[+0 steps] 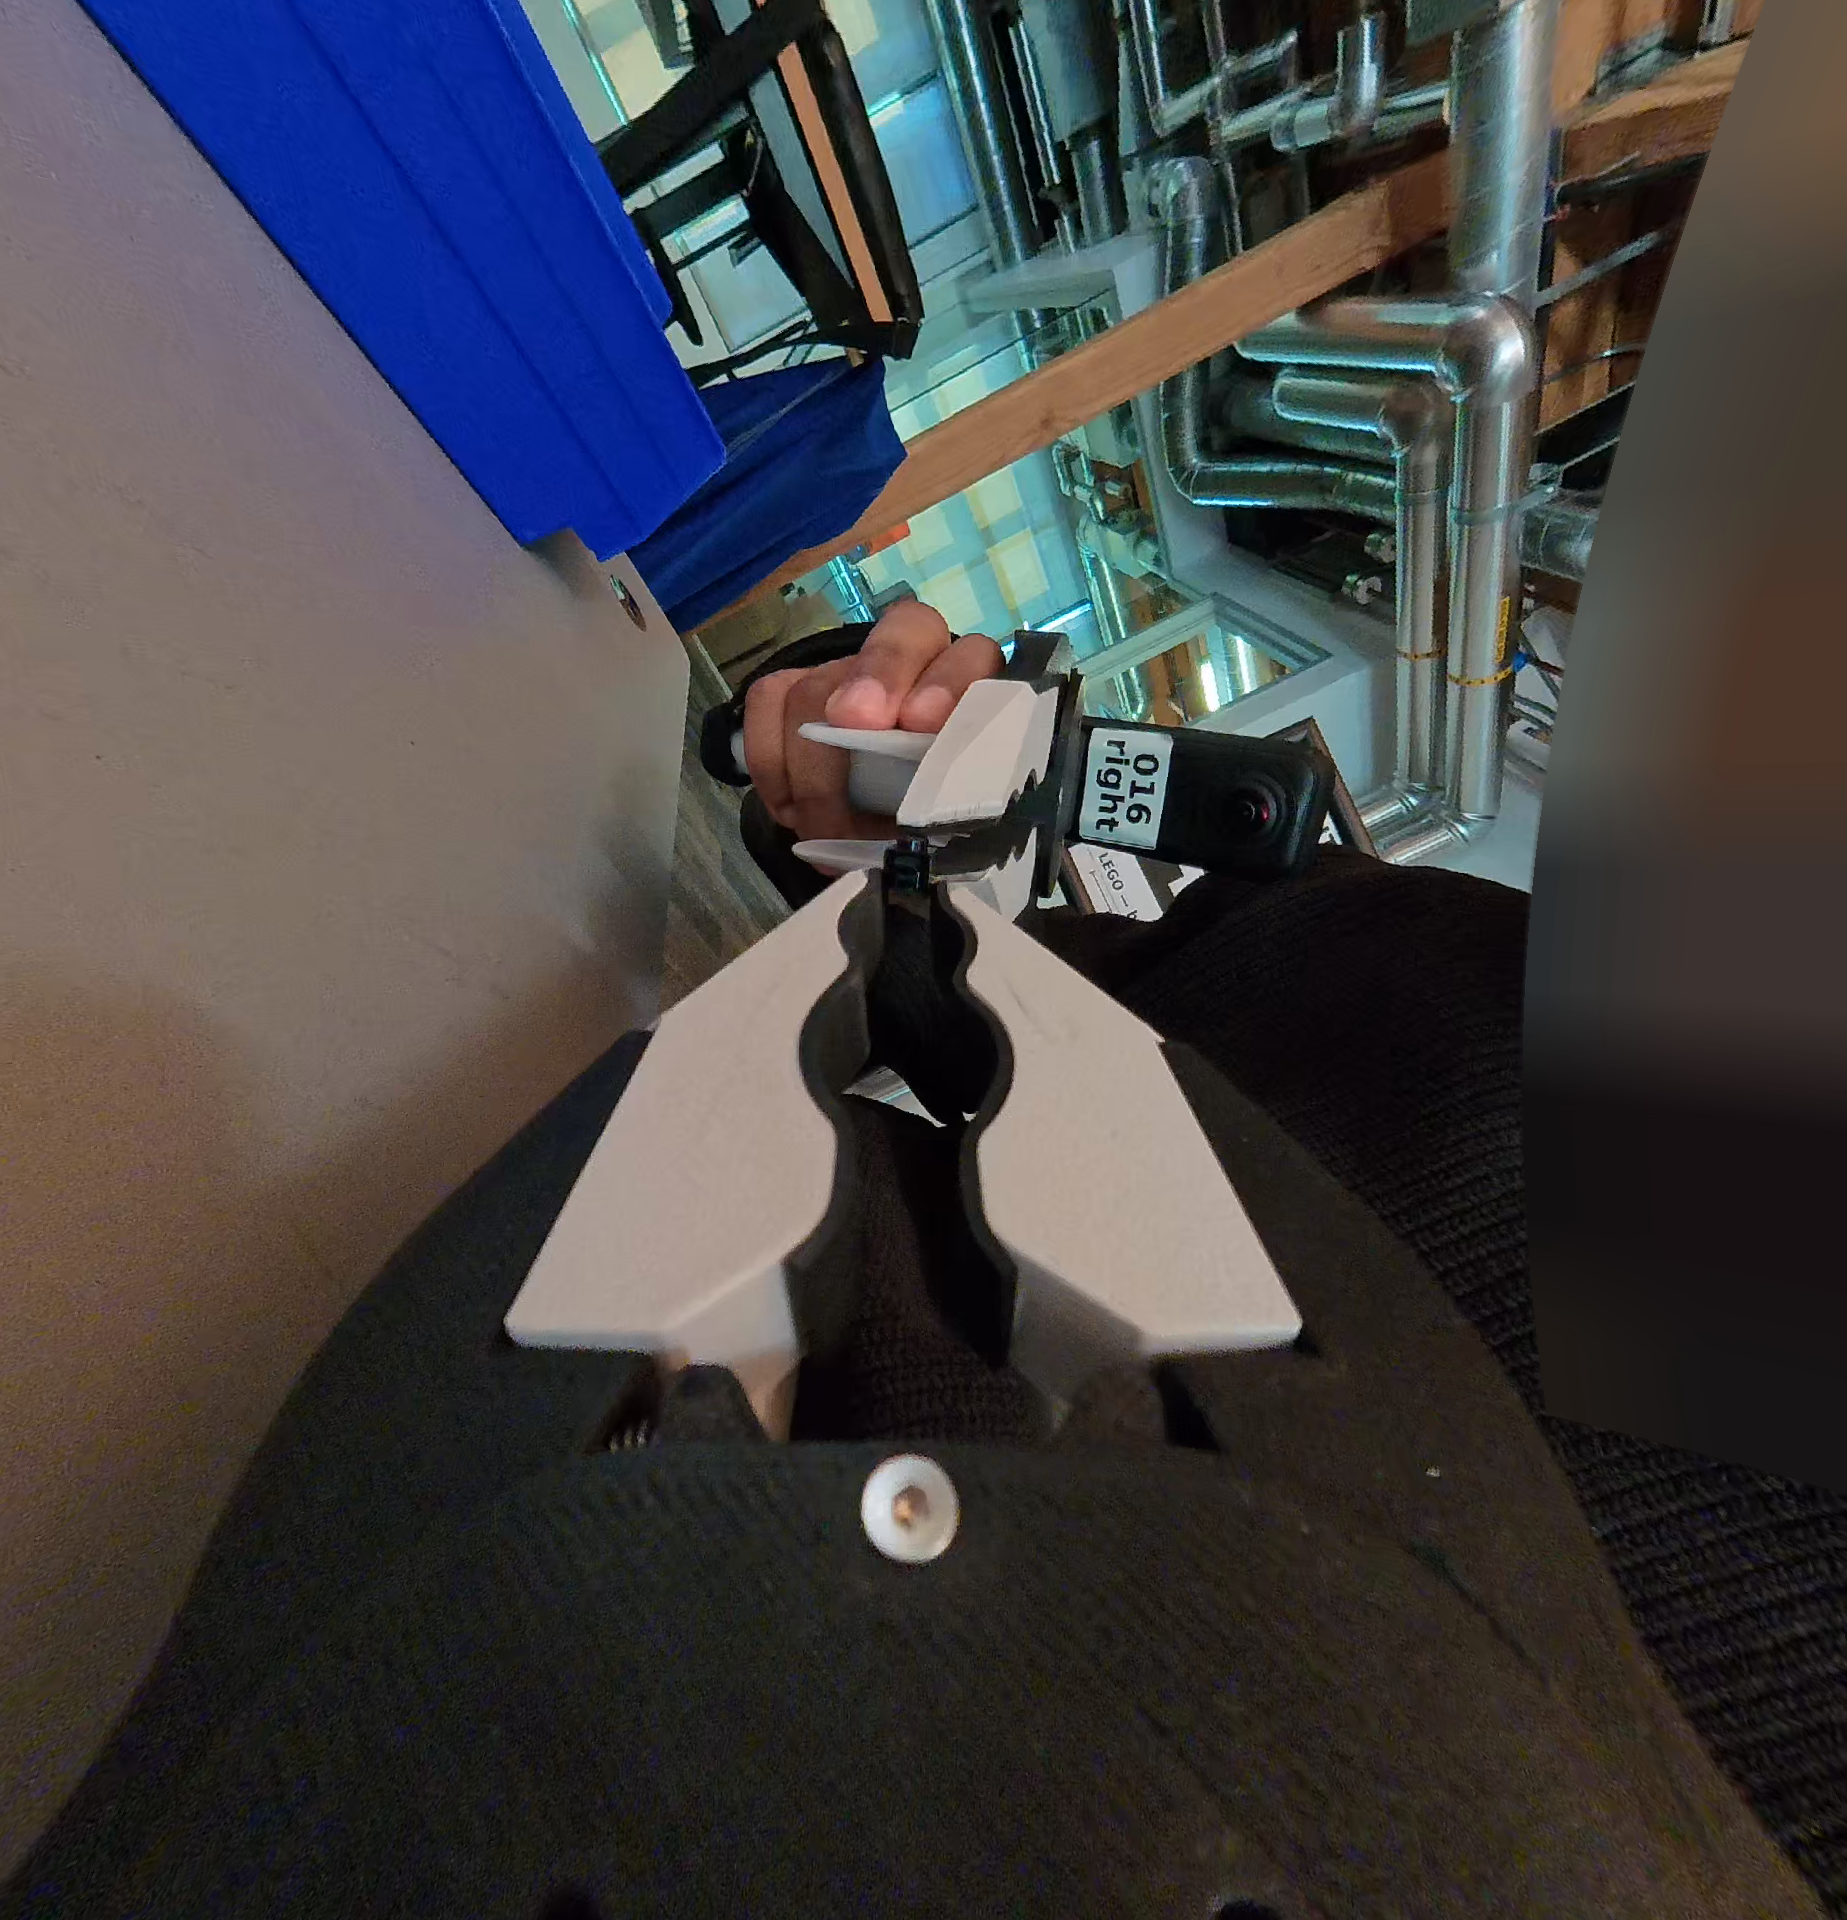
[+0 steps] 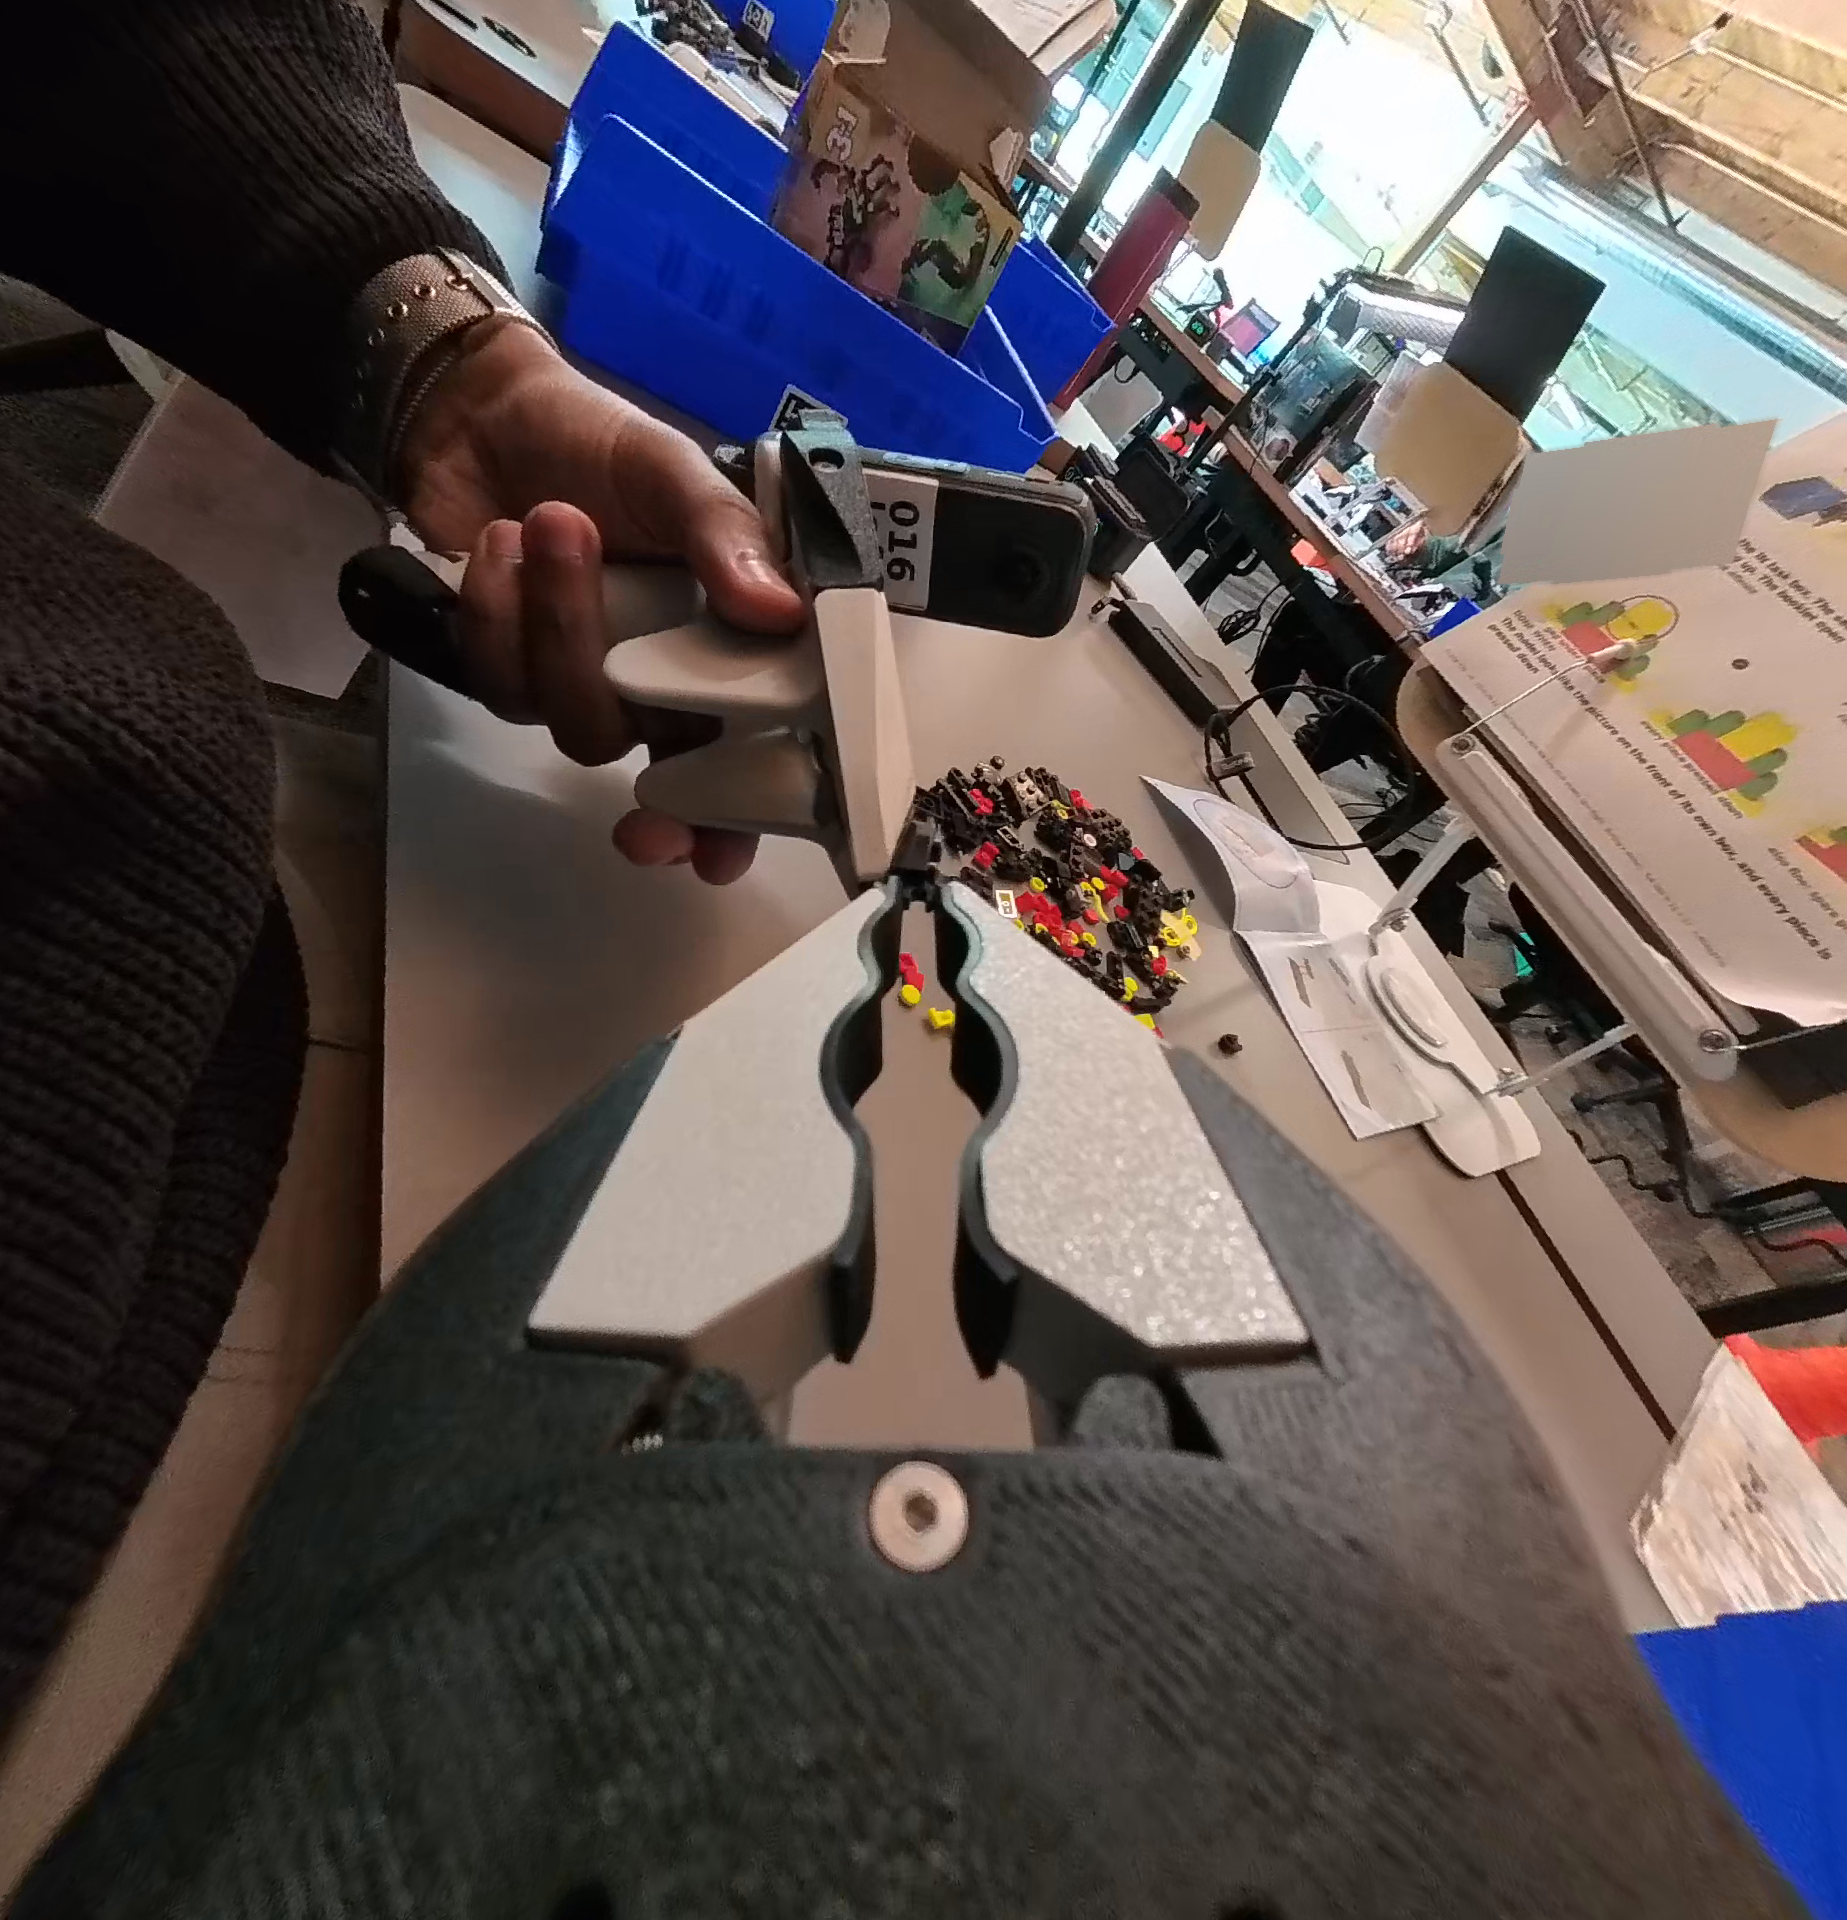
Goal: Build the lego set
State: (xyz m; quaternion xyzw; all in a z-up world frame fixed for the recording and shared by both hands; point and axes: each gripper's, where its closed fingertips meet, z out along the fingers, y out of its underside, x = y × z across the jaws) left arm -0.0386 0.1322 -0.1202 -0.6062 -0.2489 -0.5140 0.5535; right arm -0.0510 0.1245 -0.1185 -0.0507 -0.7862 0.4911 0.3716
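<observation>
Above the grey table (image 2: 545, 935), beside the loose pile of lego pieces (image 2: 1080, 883): left gripper (image 1: 906, 871) and right gripper (image 2: 914, 878) tip to tip, each pinching a small black lego piece (image 2: 917, 847), both pairs of fingers nearly closed.

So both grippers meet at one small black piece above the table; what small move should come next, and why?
Probably press the two grippers gently together. The left gripper and the right gripper are each shut on the small black piece, tip to tip, so the parts appear lined up but maybe not yet seated.
</observation>
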